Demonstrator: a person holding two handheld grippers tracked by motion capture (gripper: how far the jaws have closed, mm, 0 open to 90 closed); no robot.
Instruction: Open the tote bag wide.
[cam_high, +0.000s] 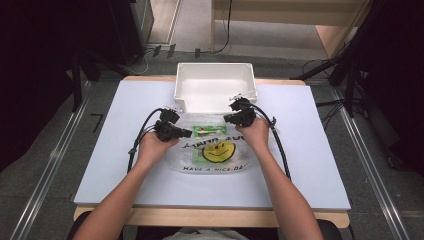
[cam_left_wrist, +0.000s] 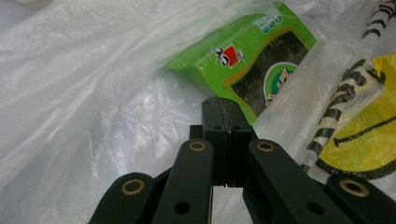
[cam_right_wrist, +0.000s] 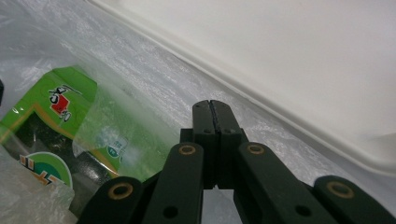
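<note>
Pale lavender-white flat counter (cam_high: 100, 150): rectangular top on a wooden base, bare to left and right, so both hands have free room sideways and toward the near edge.

White rectangular plastic tub (cam_high: 215, 85): stands at the middle of the far edge, open and apparently empty. Its near wall stands just beyond the bag's mouth, so little room is left on that side.

Clear thin plastic carrier bag with a yellow smiley face and black lettering (cam_high: 215, 150): lies flat at the counter's middle, mouth toward the tub, crumpled at the upper corners.

Green flat snack packet with a dark window (cam_left_wrist: 261, 60): lies inside the bag near its mouth, under the film.

Left gripper (cam_high: 175, 131): black, at the bag's upper left corner; jaws pressed fully together, film around them, though whether any is pinched cannot be told.

Right gripper (cam_high: 239, 116): black, at the upper right corner, close against the tub's wall; jaws likewise closed tight, nothing visibly held.

Step in hand, by judgement: working the bag's mouth to reach the packet. The next move calls for parting the jaws and taking one layer of film only.
</note>
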